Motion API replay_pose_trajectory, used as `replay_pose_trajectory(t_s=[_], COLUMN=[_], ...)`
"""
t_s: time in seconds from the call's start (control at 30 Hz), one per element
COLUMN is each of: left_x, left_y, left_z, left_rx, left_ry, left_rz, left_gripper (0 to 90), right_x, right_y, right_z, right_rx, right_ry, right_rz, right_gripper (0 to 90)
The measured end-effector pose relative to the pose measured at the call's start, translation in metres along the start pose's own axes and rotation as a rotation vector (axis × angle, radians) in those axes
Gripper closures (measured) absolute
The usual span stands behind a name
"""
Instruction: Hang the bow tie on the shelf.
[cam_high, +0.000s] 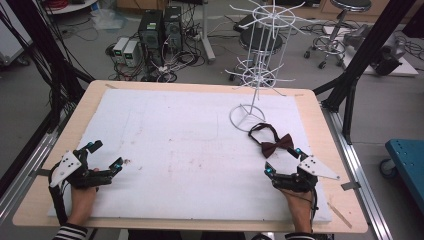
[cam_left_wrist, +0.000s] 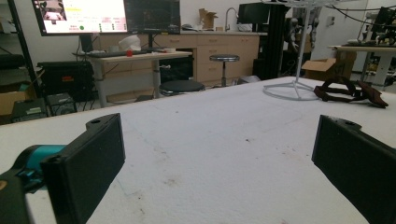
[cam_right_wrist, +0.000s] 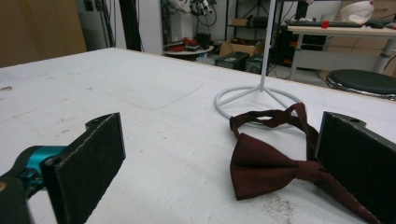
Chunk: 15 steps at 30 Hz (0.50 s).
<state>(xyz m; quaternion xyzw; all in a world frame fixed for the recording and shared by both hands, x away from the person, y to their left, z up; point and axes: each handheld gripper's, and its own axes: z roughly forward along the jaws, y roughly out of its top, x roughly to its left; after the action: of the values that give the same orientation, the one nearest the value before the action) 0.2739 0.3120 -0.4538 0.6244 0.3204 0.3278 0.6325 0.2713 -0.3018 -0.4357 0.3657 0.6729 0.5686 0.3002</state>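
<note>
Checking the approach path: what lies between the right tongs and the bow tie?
Nothing. In the right gripper view, bare white pad lies between the open right tongs and the bow tie, which sits just ahead.

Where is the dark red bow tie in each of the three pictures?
High view: the bow tie lies right of the middle, just ahead of the right tool.
Left gripper view: it lies far off at the upper right.
Right gripper view: it lies close up at the lower right, between the open jaws.
Shared landmark: the white wire rack, whose ring base sits right behind the bow tie.
</note>
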Motion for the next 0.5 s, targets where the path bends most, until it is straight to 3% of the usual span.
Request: replay_pose_trajectory(t_s=[0.2,0.5], left_x=[0.000,0.000], left_y=[0.000,0.000], left_z=[0.000,0.000], left_rx=[0.000,0.000], left_ry=[0.001,0.000], left_rz=[-0.001,-0.001], left_gripper=[3.1,3.1], right_x=[-0.014,-0.029], right_y=[0.023,0.053], right_z=[-0.003,0.004], right_rx=[0.058,0.146], right_ry=[0.046,0.107], right_rz=[-0.005,-0.063], right_gripper=[0.9,0.9])
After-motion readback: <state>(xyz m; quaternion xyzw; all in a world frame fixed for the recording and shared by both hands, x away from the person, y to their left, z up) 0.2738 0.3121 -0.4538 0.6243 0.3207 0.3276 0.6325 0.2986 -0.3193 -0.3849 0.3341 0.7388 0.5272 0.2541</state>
